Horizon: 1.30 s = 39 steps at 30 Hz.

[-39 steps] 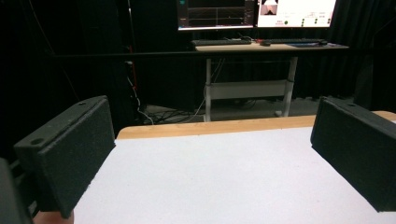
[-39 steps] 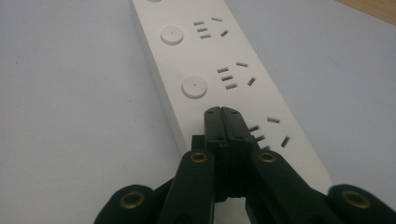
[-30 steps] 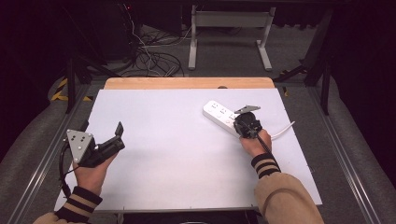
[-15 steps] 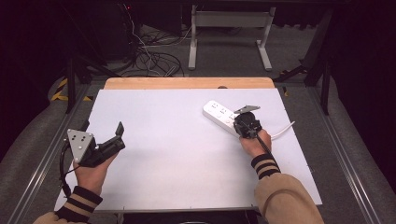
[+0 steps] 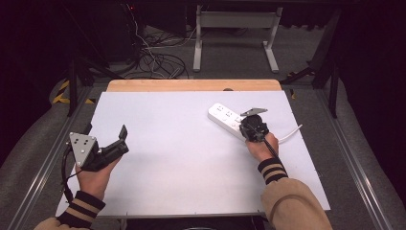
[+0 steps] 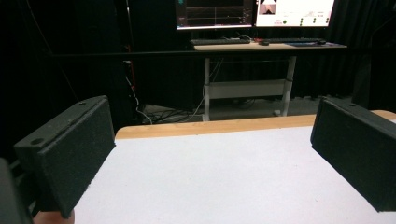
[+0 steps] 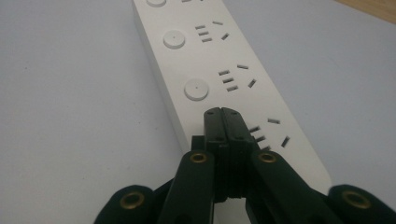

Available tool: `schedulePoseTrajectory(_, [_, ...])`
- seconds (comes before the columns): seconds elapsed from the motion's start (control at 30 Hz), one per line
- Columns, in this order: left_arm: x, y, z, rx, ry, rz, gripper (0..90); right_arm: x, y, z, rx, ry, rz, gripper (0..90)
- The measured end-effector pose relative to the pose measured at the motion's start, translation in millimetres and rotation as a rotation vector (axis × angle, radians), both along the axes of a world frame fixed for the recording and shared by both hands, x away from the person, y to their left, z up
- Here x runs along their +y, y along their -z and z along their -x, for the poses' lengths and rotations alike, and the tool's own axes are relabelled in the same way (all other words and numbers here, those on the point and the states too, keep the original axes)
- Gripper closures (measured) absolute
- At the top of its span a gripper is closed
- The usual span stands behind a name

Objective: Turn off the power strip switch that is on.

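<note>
Jaws of the right gripper [image 7: 222, 116] are pressed together with nothing between them, their tips poised over the near end of the power strip [image 7: 219, 70], just beside its nearest round switch. The strip lies toward the tabletop's [image 5: 182, 158] far right corner, its long axis running away from the gripper. The left gripper [image 5: 122, 136], jaws wide apart, is held well apart near the left edge.

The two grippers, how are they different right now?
The left gripper has its jaws wide apart; the right gripper has its jaws shut together. The left gripper hangs over bare white table; the right gripper's tip sits over the white power strip, beside its round buttons. Both are black, each held in a hand.
</note>
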State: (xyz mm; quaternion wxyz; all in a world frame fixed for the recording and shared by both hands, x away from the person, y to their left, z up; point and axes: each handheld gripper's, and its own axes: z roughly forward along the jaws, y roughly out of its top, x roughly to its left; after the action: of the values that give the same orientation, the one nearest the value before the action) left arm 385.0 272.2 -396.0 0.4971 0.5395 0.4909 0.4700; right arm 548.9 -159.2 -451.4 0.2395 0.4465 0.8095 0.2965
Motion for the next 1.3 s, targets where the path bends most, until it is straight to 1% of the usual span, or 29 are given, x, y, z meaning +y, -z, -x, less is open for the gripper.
schedulePoseTrajectory(0.07, [0.3,-0.2,-0.2,-0.001,-0.002,-0.001,0.2,-1.8,-0.6,-0.8,-0.003,0.001,-0.009,90.0])
schedulePoseTrajectory(0.1, [0.4,-0.3,-0.3,-0.001,-0.003,0.000,0.2,-5.0,-5.0,0.2,-0.048,-0.006,-0.037,90.0])
schedulePoseTrajectory(0.13, [0.5,-0.2,-0.5,0.000,-0.004,0.001,0.2,-5.0,-5.0,0.2,-0.048,-0.006,-0.037,90.0])
schedulePoseTrajectory(0.23, [0.7,0.4,-1.2,0.002,-0.003,0.004,0.2,-11.4,-23.0,6.0,-0.156,-0.015,-0.122,90.0])
schedulePoseTrajectory(0.27, [0.9,0.4,-1.1,0.001,-0.006,0.005,0.2,-13.5,-29.9,9.1,-0.191,-0.022,-0.141,90.0])
schedulePoseTrajectory(0.3, [1.1,0.3,-1.0,0.001,-0.006,0.003,0.2,-19.6,-44.1,17.3,-0.252,-0.032,-0.193,90.0])
schedulePoseTrajectory(0.33, [1.1,0.3,-0.7,-0.001,-0.007,0.004,0.2,-19.6,-44.1,17.3,-0.252,-0.032,-0.193,90.0])
schedulePoseTrajectory(0.47, [1.3,0.0,-0.2,-0.004,-0.014,0.010,0.2,-41.6,-69.6,42.4,-0.376,-0.048,-0.298,90.0])
schedulePoseTrajectory(0.5, [1.1,0.0,-0.2,-0.003,-0.015,0.009,0.2,-48.8,-74.3,49.6,-0.405,-0.048,-0.323,90.0])
schedulePoseTrajectory(0.53, [1.1,0.2,-0.4,-0.002,-0.012,0.003,0.2,-56.0,-77.5,57.5,-0.438,-0.049,-0.339,90.0])
schedulePoseTrajectory(0.6, [0.9,0.7,-0.8,0.000,-0.013,0.001,0.2,-69.7,-79.3,74.7,-0.480,-0.045,-0.368,90.0])
schedulePoseTrajectory(0.63, [0.7,0.8,-1.1,0.000,-0.014,0.001,0.2,-76.1,-78.4,84.5,-0.502,-0.046,-0.375,90.0])
schedulePoseTrajectory(0.73, [-0.5,-0.1,-1.5,0.001,-0.013,0.004,0.2,-92.7,-71.9,111.3,-0.562,-0.041,-0.394,90.0])
schedulePoseTrajectory(0.77, [-1.4,-0.5,-1.6,-0.003,-0.011,0.006,0.2,-97.0,-70.3,117.5,-0.575,-0.033,-0.405,90.0])
schedulePoseTrajectory(0.8, [-1.9,-1.1,-1.4,-0.005,-0.014,0.000,0.2,-100.8,-69.4,121.4,-0.592,-0.020,-0.412,90.0])
schedulePoseTrajectory(0.83, [-2.7,-1.4,-1.3,-0.008,-0.012,-0.003,0.2,-103.4,-69.2,123.9,-0.609,-0.004,-0.435,90.0])
schedulePoseTrajectory(0.87, [-3.8,-1.2,-1.3,-0.008,-0.008,0.000,0.2,-106.2,-68.8,124.5,-0.645,0.017,-0.461,90.0])
schedulePoseTrajectory(0.93, [-4.2,-0.8,-1.2,-0.004,-0.005,-0.010,0.2,-106.2,-67.7,123.7,-0.654,0.020,-0.459,90.0])
schedulePoseTrajectory(0.97, [-3.9,-0.3,-1.2,-0.005,-0.004,-0.009,0.2,-105.1,-64.8,120.7,-0.650,0.021,-0.449,90.0])
schedulePoseTrajectory(1.17, [0.0,-0.5,-0.4,-0.003,-0.016,0.008,0.2,-102.8,-59.8,116.0,-0.643,0.017,-0.438,90.0])
schedulePoseTrajectory(1.3, [-0.8,-0.9,-0.1,-0.006,-0.013,0.001,0.2,-102.1,-58.5,115.9,-0.661,0.008,-0.431,89.9])
